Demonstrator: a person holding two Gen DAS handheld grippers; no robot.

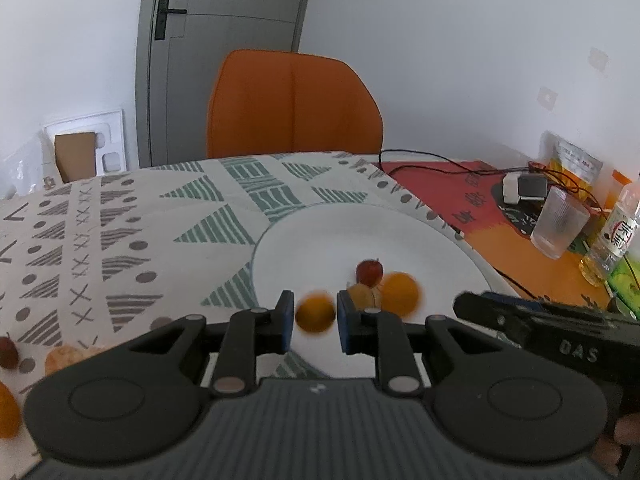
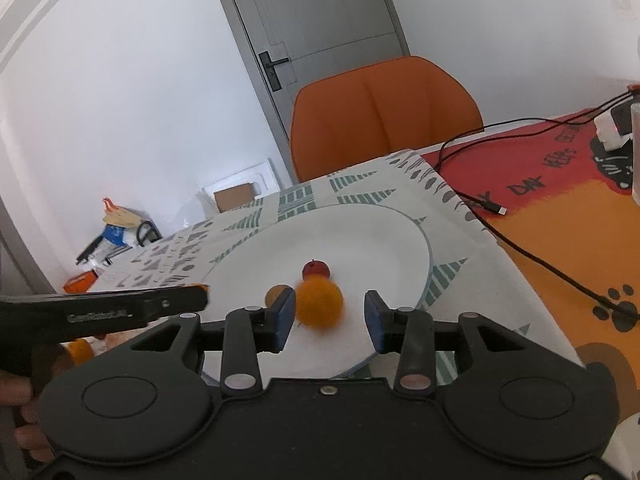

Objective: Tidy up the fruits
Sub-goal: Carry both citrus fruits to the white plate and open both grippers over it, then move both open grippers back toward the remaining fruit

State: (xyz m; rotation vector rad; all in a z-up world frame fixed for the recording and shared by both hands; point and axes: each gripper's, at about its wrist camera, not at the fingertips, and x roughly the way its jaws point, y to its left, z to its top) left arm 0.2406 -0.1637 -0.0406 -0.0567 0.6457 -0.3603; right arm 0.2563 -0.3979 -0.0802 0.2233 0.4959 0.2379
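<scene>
Left wrist view: the left gripper (image 1: 314, 318) is closing its blue pads on a small orange fruit (image 1: 315, 315) above the white plate's (image 1: 304, 236) near rim. The fruit is round, with no clear long axis. A red fruit (image 1: 370, 271), its stem pointing up, is lying mid-plate.

Right wrist view: the right gripper (image 2: 330, 318) is standing open, a blurred orange fruit (image 2: 320, 302) between its pads, touching neither.

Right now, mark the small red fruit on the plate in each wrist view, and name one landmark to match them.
Left wrist view: small red fruit just right of centre, below the middle, on the white plate.
Right wrist view: small red fruit at centre, below the middle, on the same plate.
Shared landmark: the orange chair behind the table.
</scene>
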